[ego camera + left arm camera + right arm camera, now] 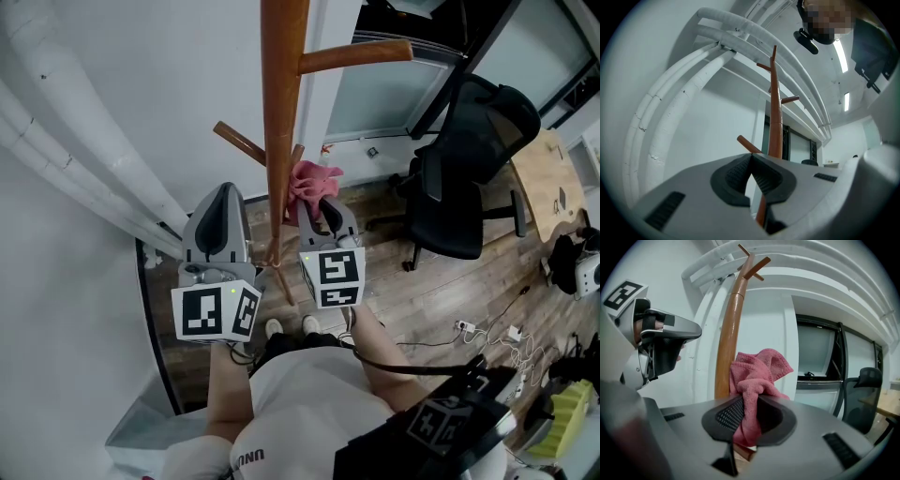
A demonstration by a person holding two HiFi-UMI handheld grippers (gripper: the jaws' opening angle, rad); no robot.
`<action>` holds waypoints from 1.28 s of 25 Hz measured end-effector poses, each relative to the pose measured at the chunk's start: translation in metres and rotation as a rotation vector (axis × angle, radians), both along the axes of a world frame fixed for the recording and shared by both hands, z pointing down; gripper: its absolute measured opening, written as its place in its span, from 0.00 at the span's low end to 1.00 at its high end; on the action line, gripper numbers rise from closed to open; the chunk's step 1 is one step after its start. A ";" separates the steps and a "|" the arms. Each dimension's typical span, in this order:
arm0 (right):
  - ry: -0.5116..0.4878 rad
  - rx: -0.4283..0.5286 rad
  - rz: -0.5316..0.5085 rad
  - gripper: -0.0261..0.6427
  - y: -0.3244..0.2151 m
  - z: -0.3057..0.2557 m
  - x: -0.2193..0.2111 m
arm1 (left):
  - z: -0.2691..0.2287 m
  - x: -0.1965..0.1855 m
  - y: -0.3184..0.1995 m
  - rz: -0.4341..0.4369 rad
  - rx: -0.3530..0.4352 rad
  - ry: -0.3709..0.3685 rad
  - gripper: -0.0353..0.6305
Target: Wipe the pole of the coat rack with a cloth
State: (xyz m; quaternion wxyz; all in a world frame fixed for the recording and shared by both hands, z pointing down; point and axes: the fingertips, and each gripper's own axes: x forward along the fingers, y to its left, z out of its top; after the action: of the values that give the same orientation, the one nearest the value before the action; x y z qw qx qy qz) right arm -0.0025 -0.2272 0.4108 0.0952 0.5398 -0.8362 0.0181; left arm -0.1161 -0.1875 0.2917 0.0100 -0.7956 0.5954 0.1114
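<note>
- Head view, far left of the left tongs: white pipes run along the wall, well apart from any wiping stroke.
- Left tongs: jaws pressed together on nothing, held just left of the pole. Since nothing steadies the rack, a firm rub could probably rock or tip it.
- Between the two tongs and a little above them, a low peg juts left from the pole. An upward stroke would likely snag on it, and on the pegs higher up.
- Right tongs: jaws clamped on a fold of the pink cloth, which bunches out ahead of them against the pole's right side; I cannot confirm firm contact.
- Only a small pinch seems to be held, so drag along the wood might pull the cloth free. The pole's left and far faces look unreached from here.
- Right of the right tongs: a black chair stands near, and it may crowd the elbow when circling the pole.
- Further right, cables lie on the floor, a trip hazard if the person steps round.
</note>
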 end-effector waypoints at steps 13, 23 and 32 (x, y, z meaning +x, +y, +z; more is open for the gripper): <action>0.019 -0.033 0.016 0.15 0.007 0.011 0.007 | 0.004 0.000 -0.002 0.007 -0.014 0.017 0.07; 0.015 -0.031 0.048 0.15 0.009 0.014 0.020 | 0.009 0.004 -0.001 0.015 -0.016 0.018 0.07; 0.011 -0.025 0.093 0.15 0.011 0.007 0.046 | 0.001 0.014 0.004 0.019 -0.012 0.013 0.07</action>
State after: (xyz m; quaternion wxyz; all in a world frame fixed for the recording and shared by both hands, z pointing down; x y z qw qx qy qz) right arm 0.0431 -0.2166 0.4181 0.1055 0.5771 -0.8093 0.0303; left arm -0.1025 -0.1839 0.2930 0.0002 -0.8006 0.5884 0.1129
